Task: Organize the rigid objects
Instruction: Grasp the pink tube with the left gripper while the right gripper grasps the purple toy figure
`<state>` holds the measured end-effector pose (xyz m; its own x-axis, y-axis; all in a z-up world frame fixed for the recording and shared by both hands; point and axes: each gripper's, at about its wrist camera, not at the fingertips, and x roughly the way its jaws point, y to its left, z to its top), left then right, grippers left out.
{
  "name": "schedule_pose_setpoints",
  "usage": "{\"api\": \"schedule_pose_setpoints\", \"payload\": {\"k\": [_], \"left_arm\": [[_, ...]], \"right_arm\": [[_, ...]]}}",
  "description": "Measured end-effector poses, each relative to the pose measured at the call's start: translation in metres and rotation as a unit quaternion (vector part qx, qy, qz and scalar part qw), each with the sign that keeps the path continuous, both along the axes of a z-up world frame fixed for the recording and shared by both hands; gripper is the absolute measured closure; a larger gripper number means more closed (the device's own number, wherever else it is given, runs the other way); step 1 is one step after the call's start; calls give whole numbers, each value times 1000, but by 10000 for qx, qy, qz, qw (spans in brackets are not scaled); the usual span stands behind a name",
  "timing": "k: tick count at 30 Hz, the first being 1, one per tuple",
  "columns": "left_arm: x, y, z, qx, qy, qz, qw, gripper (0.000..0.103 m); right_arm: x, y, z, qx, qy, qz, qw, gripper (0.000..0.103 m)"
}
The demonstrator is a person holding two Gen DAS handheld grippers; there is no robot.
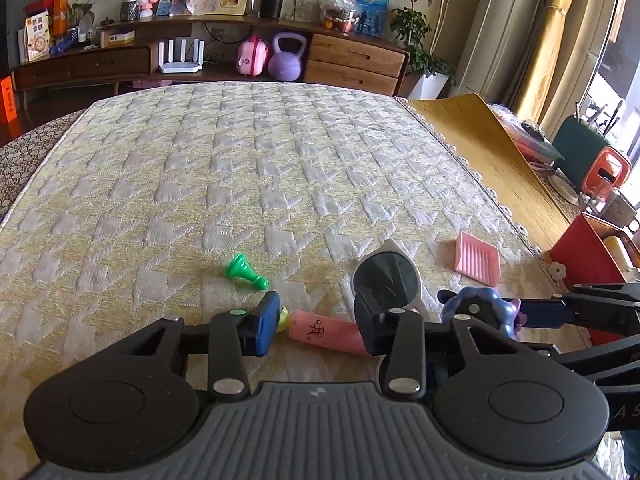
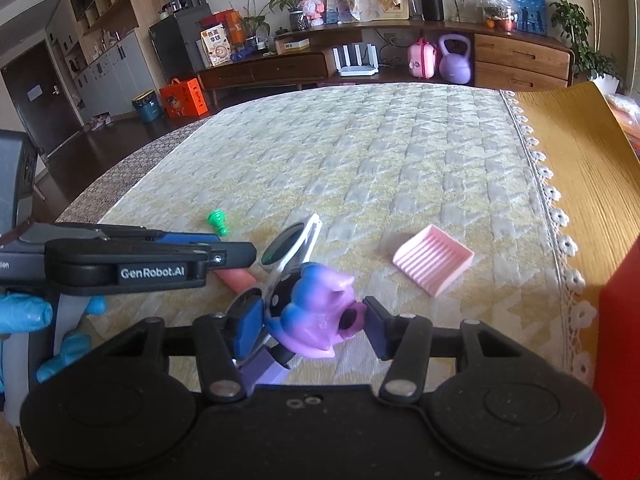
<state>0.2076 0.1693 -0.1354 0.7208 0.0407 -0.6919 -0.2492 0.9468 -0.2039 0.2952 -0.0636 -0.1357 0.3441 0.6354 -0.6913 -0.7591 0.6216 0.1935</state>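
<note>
Quilted yellow-and-white houndstooth cover [image 1: 256, 168] spread as the work surface, lace-trimmed along its right edge, with a strip of yellow wood-grain mat [image 1: 492, 148] beyond that edge.

Near the front edge, toward the middle: left gripper [image 1: 320, 326] with jaws narrowed onto a pink cylindrical stick with a black character printed on it [image 1: 324, 334]. Blue left pad against the stick's yellow-green end cap, right pad at its other end; contact on the right side partly hidden, so probably clamped rather than certainly so. Stick lying flat on the cover, lengthwise between the pads.

Just right of it: right gripper [image 2: 314, 324] closed around a glossy blue-to-purple plastic animal figurine [image 2: 316, 316], both pads pressed to its sides, figurine low over the cover near the front edge.

Between the two grippers, close behind the stick: white-framed sunglasses with dark round lenses [image 1: 386, 276], tilted up on one side, one lens partly behind the figurine in the right wrist view.

Behind the left gripper, apart from it: small green plastic pawn-shaped piece [image 1: 244, 272] lying on its side.

Toward the right edge of the cover: pink ribbed plastic tray [image 2: 434, 264], flat, well apart from the figurine.

Blue-gloved hand [image 2: 24, 316] on the left gripper's handle, at the left of the right wrist view.
</note>
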Motion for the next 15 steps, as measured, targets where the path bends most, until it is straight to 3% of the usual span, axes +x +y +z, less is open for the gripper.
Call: {"api": "schedule_pose_setpoints", "payload": {"k": [11,12,13,15], "left_arm": [[-35,1,0,244,65,-290,9993,62],[-37,1,1,225,56,-300,9993,57],[-39,0,2,209,33,-323,9993,42],[-44,-3,4,251,-89,-330,9991,28]], "right_arm": [[-16,-26,1,-6,156,31,9999,50],[-17,-28,1,-10,158,29,9999,50],[-19,-29,2,-13,154,20,9999,50],[-21,-31,2,-11,167,14,9999,50]]}}
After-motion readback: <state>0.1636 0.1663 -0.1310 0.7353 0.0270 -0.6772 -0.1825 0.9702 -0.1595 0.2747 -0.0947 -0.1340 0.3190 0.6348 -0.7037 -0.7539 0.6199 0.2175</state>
